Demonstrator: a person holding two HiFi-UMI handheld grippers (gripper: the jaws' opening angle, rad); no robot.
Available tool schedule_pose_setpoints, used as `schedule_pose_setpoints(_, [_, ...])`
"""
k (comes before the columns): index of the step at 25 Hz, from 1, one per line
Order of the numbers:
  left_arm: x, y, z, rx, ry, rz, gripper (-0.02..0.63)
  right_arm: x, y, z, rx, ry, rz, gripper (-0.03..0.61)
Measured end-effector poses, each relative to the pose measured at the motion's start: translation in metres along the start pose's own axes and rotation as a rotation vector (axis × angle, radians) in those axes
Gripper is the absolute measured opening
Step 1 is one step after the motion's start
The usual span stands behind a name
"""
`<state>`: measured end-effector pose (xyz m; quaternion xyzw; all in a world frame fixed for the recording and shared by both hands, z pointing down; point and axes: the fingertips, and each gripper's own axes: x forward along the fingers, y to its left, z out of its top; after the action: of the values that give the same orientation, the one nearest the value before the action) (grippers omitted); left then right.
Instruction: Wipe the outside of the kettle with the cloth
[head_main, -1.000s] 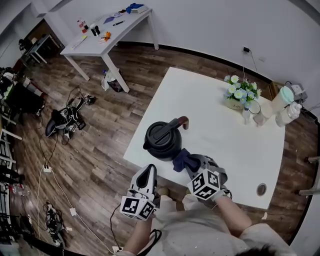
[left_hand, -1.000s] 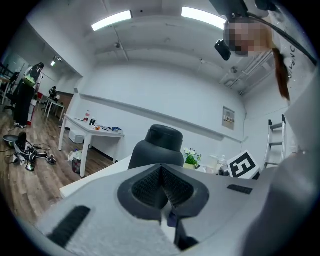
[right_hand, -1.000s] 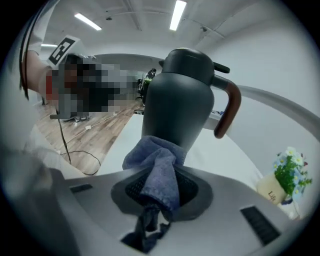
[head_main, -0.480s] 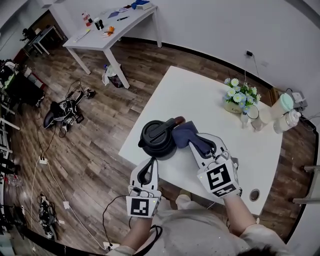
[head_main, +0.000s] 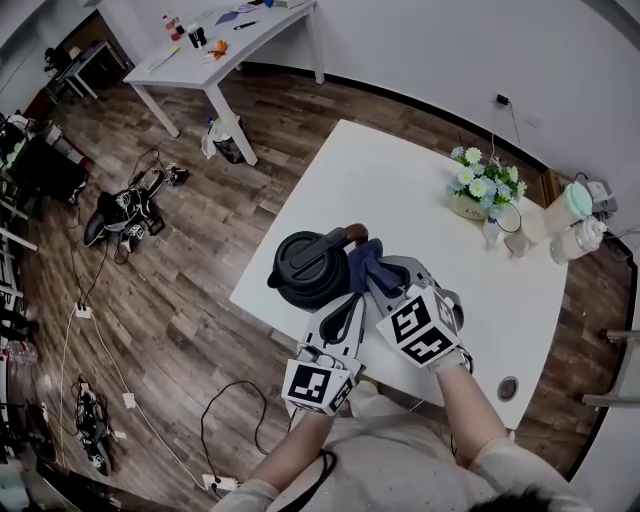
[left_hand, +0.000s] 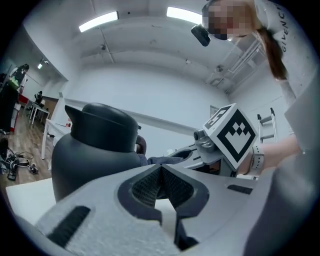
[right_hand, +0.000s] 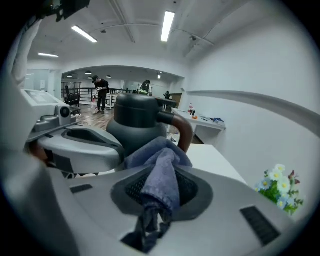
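**Left gripper closes in beside the right while the cloth stays at the kettle's handle side**

Moved since half a second ago: the left gripper (head_main: 347, 303) has swung in from the near desk edge and now lies just beside the right gripper (head_main: 378, 278), both pointing at the kettle.

Head view: the black kettle (head_main: 308, 268) stands upright near the front-left edge of the white desk (head_main: 400, 190). The blue cloth (head_main: 365, 265) is bunched against its right side, by the brown handle.

Left gripper view: the fingers are pressed together with nothing between them. The kettle's body fills the left, close ahead, and the cloth shows just past it.

Right gripper view: the fingers pinch a twisted fold of cloth, and its free end lies against the kettle below the handle.

Judgement: wiping is under way on the handle side. The left gripper looks placed to steady the kettle, and most of the outside is probably still to be wiped.
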<state>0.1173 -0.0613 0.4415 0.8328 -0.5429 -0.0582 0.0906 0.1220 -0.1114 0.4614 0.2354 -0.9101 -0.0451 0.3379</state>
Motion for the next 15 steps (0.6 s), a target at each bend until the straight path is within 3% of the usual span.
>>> schedule_pose_setpoints(7, [0.005, -0.008, -0.026, -0.083, 0.046, 0.003, 0.008, 0.034, 0.019, -0.039, 0.072, 0.047, 0.132, 0.067])
schedule_pose_setpoints(15, [-0.001, -0.014, -0.043, -0.019, 0.12, -0.007, 0.008, 0.046, 0.033, -0.077, 0.088, 0.107, 0.22, 0.067])
